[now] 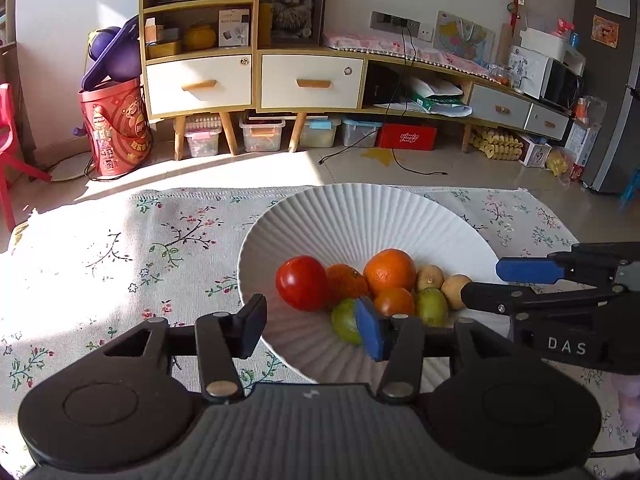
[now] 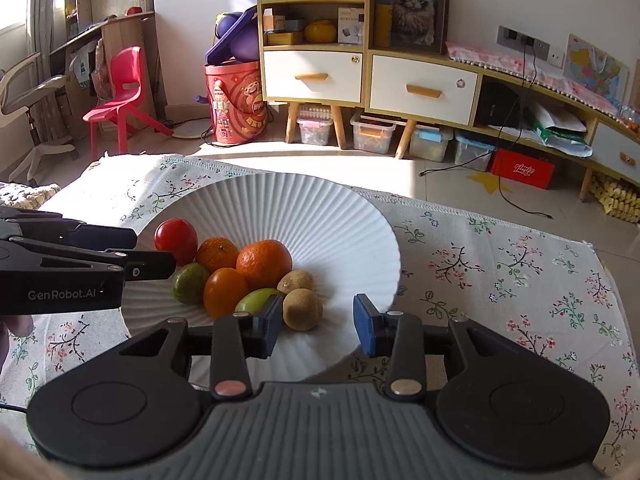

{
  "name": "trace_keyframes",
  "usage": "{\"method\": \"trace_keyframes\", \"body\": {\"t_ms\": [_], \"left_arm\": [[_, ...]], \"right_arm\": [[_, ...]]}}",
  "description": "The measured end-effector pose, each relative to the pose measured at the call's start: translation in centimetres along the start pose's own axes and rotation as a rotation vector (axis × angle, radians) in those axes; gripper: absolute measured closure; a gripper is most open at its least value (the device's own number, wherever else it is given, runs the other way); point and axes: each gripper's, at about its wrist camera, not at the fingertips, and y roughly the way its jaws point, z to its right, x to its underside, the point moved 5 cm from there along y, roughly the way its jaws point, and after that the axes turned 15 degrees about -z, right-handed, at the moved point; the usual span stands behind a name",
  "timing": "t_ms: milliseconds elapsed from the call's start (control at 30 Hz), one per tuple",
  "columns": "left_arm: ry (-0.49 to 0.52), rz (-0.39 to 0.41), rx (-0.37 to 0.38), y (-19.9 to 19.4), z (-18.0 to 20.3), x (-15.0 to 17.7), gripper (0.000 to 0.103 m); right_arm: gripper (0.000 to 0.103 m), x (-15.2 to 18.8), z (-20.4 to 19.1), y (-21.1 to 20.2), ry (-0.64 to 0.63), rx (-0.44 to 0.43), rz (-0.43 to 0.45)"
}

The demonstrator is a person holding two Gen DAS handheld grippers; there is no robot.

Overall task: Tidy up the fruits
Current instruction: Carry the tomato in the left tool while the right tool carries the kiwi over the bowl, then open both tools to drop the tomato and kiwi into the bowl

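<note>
A white ribbed bowl (image 1: 360, 216) (image 2: 320, 208) sits on a floral tablecloth and holds several fruits: a red tomato (image 1: 301, 282) (image 2: 176, 238), a large orange (image 1: 389, 271) (image 2: 264, 263), smaller oranges (image 1: 346, 280) (image 2: 225, 290), green fruits (image 1: 431, 306) (image 2: 189, 282) and brown kiwis (image 1: 455, 290) (image 2: 302, 309). My left gripper (image 1: 312, 330) is open and empty at the bowl's near rim. My right gripper (image 2: 316, 326) is open and empty, its jaws either side of the front kiwi, apart from it. Each gripper shows in the other's view (image 1: 516, 284) (image 2: 136, 254).
The floral tablecloth (image 1: 120, 264) (image 2: 500, 280) covers the table around the bowl. Behind the table are the floor, a wooden cabinet (image 1: 256, 80) with drawers, storage boxes, a red bucket (image 1: 116, 128) and a red chair (image 2: 120, 96).
</note>
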Motion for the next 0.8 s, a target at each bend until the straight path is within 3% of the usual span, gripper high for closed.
{"method": "trace_keyframes", "body": {"t_ms": [467,800], "left_arm": [[-0.018,0.031,-0.001,-2.5,-1.0,1.4,0.036],[-0.001,0.01,-0.001,-3.2,-1.0,3.4,0.024]], "right_arm": [[0.048,0.6,1.3,-1.8,0.001,0.016,0.043],[0.035,2.0,1.2,-2.6,-0.018,0.013,0.044]]}}
